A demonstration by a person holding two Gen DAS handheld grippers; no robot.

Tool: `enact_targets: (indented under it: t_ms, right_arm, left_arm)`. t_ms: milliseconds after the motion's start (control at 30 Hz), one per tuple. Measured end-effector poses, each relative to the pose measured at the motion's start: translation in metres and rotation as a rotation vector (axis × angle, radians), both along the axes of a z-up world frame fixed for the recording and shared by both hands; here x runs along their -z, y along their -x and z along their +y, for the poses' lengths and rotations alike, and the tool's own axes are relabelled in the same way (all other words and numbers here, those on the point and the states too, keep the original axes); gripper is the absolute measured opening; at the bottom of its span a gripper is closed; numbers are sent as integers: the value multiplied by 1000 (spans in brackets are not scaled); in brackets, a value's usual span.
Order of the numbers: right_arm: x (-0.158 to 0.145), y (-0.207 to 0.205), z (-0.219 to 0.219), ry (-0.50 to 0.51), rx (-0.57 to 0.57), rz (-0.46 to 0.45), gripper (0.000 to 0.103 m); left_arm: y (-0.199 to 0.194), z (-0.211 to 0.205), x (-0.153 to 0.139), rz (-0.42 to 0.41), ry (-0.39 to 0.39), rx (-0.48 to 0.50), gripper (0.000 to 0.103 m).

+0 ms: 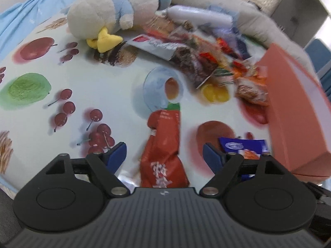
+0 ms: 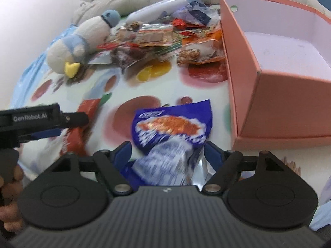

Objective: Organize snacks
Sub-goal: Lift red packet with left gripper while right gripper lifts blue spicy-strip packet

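1. Left wrist view: your left gripper points steeply down at the fruit-print tablecloth, its jaws spread wide apart.
2. A red snack packet lies lengthwise on the cloth between the blue fingertips. Neither pad touches it; cloth shows on both sides.
3. The packet is crumpled, with a green top edge and pale lettering near its lower end; the lettering is too blurred to read.
4. Just beyond the right finger lies a blue snack bag, near the salmon-pink cardboard box at the right edge.
5. Farther back, a heap of mixed snack wrappers sits beside a plush penguin lying on its side.
6. Right wrist view: your right gripper also tilts steeply down, jaws parted.
7. The blue snack bag fills the gap between them. It shows an orange food picture and a silver crinkled lower edge. It lies close to both pads, and with the blur I cannot tell if they touch it.
8. The pink box stands open just right of the bag, with a pale interior.
9. At the left, your left gripper reaches in over the red packet, with your hand behind it.
10. The wrapper heap and penguin lie at the far side of the cloth.
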State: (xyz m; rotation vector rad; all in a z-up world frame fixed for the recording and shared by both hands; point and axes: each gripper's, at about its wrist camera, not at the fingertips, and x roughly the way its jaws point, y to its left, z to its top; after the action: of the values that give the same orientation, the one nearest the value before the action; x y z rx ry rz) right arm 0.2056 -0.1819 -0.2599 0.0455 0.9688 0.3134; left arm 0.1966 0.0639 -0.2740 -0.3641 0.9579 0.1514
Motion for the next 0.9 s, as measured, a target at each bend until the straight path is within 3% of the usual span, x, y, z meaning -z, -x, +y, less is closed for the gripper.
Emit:
enact_targets:
  t_ms: [67, 200, 333, 467, 600, 900]
  right_arm:
    - [4, -6, 1, 5, 9, 20, 71]
    - [3, -11, 4, 31, -15, 43, 67]
    - [-1, -16, 3, 60, -39, 106, 65]
    - [0, -11, -3, 100, -24, 73, 67]
    - [10, -6, -11, 32, 17, 48, 70]
    - [14, 4, 9, 87, -16, 2, 69]
  left_arm:
    - [-9, -1, 6, 37, -18, 5, 74]
    - [-23, -6, 10, 101, -34, 15, 69]
    - [-27, -17, 9, 152, -108, 40, 61]
    - [-9, -12, 8, 85, -69, 15, 56]
    - [8, -9, 12, 3, -47, -3, 56]
    - [13, -3, 18, -49, -30, 28, 52]
